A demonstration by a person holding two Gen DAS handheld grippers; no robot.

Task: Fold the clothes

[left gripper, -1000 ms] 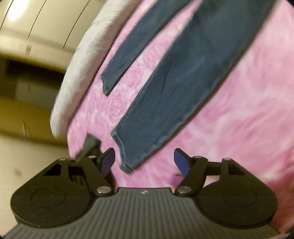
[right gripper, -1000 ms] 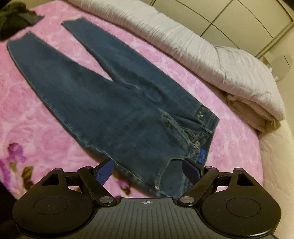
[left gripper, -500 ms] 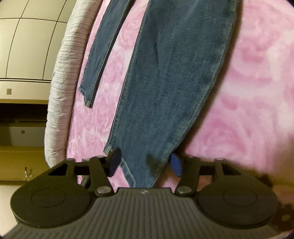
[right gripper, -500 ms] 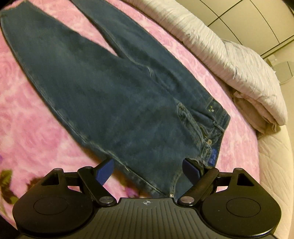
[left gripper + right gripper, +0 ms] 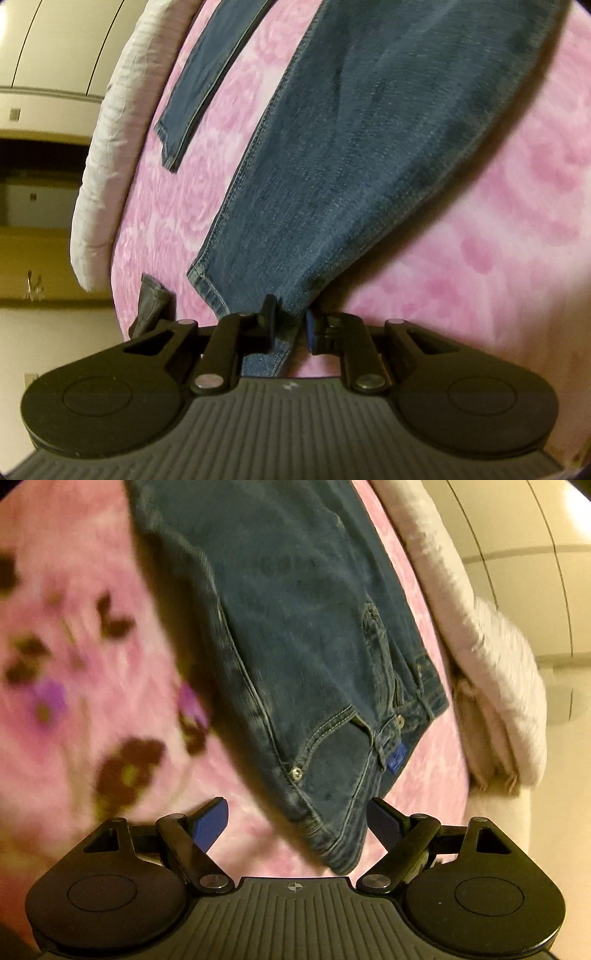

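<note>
Dark blue jeans [image 5: 332, 155] lie spread flat on a pink flowered blanket [image 5: 498, 221]. In the left wrist view my left gripper [image 5: 290, 325] is shut on the hem of the near leg; the other leg [image 5: 207, 81] lies apart, further left. In the right wrist view the jeans' waist [image 5: 332, 738] with pocket, rivet and blue tag lies in front. My right gripper [image 5: 297, 823] is open, its blue pads either side of the near waistband corner, not closed on it.
A folded grey-white quilt [image 5: 491, 657] runs along the blanket's far edge, also in the left wrist view [image 5: 107, 155]. Cream wardrobe panels [image 5: 55, 48] stand behind. Dark flower prints [image 5: 125, 768] mark the blanket left of the waist.
My left gripper moved onto the leg hem and shut on it. My right gripper moved in low to the waistband corner, still open.
</note>
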